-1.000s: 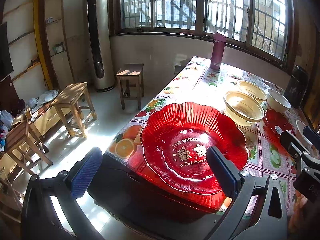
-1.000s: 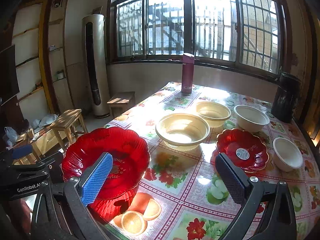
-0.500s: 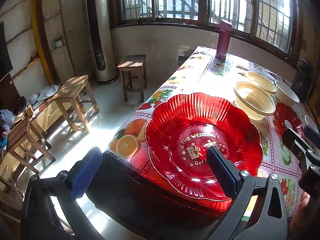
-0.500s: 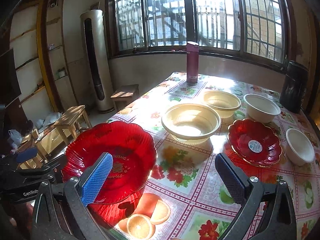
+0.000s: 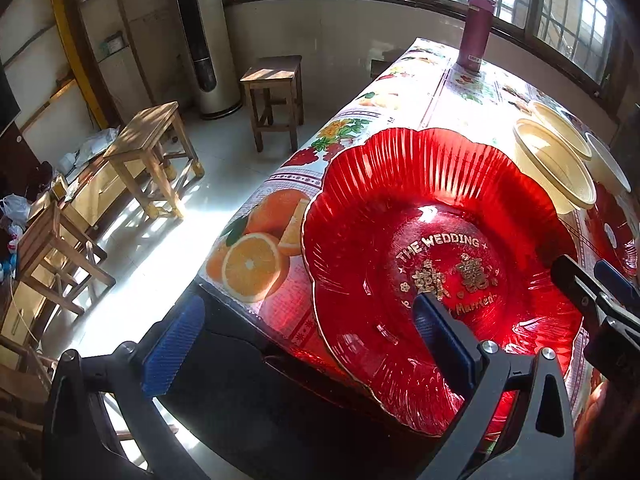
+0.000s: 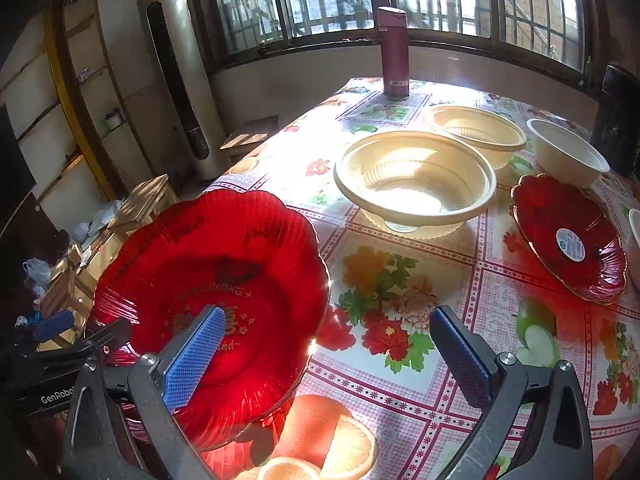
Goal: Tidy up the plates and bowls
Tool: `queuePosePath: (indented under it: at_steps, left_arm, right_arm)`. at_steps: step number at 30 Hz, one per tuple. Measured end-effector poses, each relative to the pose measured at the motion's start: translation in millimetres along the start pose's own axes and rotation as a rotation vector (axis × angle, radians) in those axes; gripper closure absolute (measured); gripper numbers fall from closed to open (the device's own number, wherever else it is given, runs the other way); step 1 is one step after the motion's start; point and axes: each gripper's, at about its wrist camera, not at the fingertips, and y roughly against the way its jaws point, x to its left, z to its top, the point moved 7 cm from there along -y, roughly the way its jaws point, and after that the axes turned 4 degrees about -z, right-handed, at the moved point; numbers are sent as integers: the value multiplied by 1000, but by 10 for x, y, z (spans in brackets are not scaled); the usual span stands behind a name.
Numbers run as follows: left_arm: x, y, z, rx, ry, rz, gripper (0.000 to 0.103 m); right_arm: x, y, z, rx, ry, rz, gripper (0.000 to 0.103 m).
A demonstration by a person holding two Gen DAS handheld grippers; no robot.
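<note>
A large red scalloped plate (image 5: 432, 248) with gold lettering lies on the table's near left corner; it also shows in the right wrist view (image 6: 224, 280). My left gripper (image 5: 308, 344) is open, its right finger above the plate's near side, its left finger off the table edge. My right gripper (image 6: 328, 356) is open, its left finger over the plate's right part. Farther back stand two cream bowls (image 6: 416, 184) (image 6: 476, 132), a white bowl (image 6: 568, 152) and a small red plate (image 6: 568, 240).
The table (image 6: 400, 292) has a flowered and fruit-printed cloth. A maroon flask (image 6: 394, 52) stands at its far end and a dark container (image 6: 616, 120) at the far right. Wooden stools (image 5: 152, 152) and a tall floor unit (image 5: 200, 36) are left of the table.
Both grippers have moved forward and lower toward the large red plate, which looms bigger in both views. Both stay open. The dishes have not moved.
</note>
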Motion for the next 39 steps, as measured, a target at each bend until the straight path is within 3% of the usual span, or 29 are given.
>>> queuePosePath:
  at_steps: [3, 5, 8, 10, 11, 16, 20, 29, 39]
  left_arm:
    - [-51, -20, -6, 8, -20, -4, 4]
    - [-68, -45, 2, 13, -29, -7, 7]
    - [-99, -87, -27, 34, -36, -29, 20]
    - [-125, -110, -52, 49, -40, -44, 34]
    - [-140, -102, -49, 38, -53, -30, 36]
    - [-210, -77, -55, 38, -72, -56, 66]
    - [-248, -50, -81, 26, -78, -62, 75]
    - [-278, 85, -93, 6, -88, -51, 77]
    - [-122, 332, -16, -47, -73, -40, 77]
  right_arm:
    - [-32, -82, -11, 28, -21, 12, 6]
    - [-38, -148, -23, 56, -34, 27, 15]
    - [-16, -246, -70, 97, -34, 40, 35]
    - [-5, -276, -80, 96, -14, 23, 41]
    - [0, -273, -78, 91, -7, 17, 46]
    - [47, -263, -99, 92, -27, 88, 74]
    - [87, -222, -108, 89, -27, 105, 91]
    - [111, -32, -150, 36, 8, 58, 91]
    - [315, 189, -66, -1, 26, 93, 89]
